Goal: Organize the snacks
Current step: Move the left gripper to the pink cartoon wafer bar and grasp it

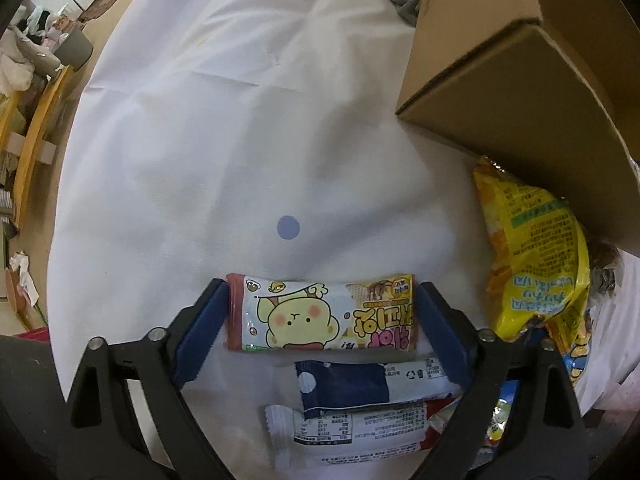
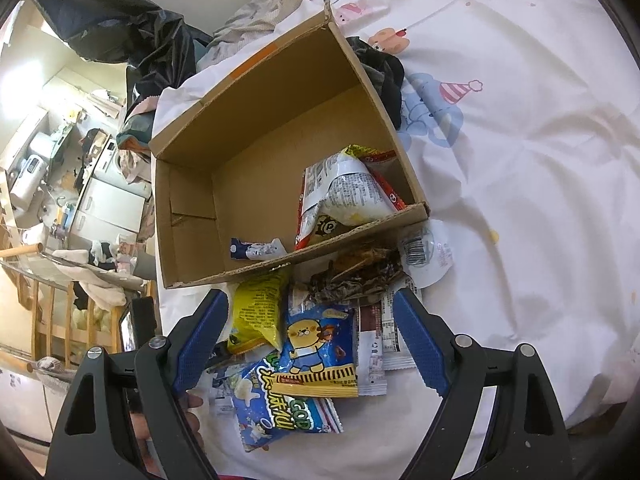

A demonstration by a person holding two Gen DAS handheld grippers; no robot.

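Left gripper (image 1: pixel 322 312) pads clamp both ends of cartoon wafer pack (image 1: pixel 320 314), held w/ white sheet (image 1: pixel 240 140) behind it. Below it lie a navy pack (image 1: pixel 344 386) & a white pack (image 1: pixel 360 428); yellow bag (image 1: pixel 536 256) sits beside cardboard box (image 1: pixel 520 92). Right gripper (image 2: pixel 310 328) jaws wide, holding nothing, above blue bag (image 2: pixel 320 344) just in front of the box, which has 2 packs inside

On the bed (image 2: pixel 520 160) stands a cardboard box (image 2: pixel 280 92) with two snack packs (image 2: pixel 344 192) inside, against its near wall. A heap of snack bags (image 2: pixel 304 344) lies just before the box, and a cartoon wafer pack (image 1: pixel 320 316) lies to their left.
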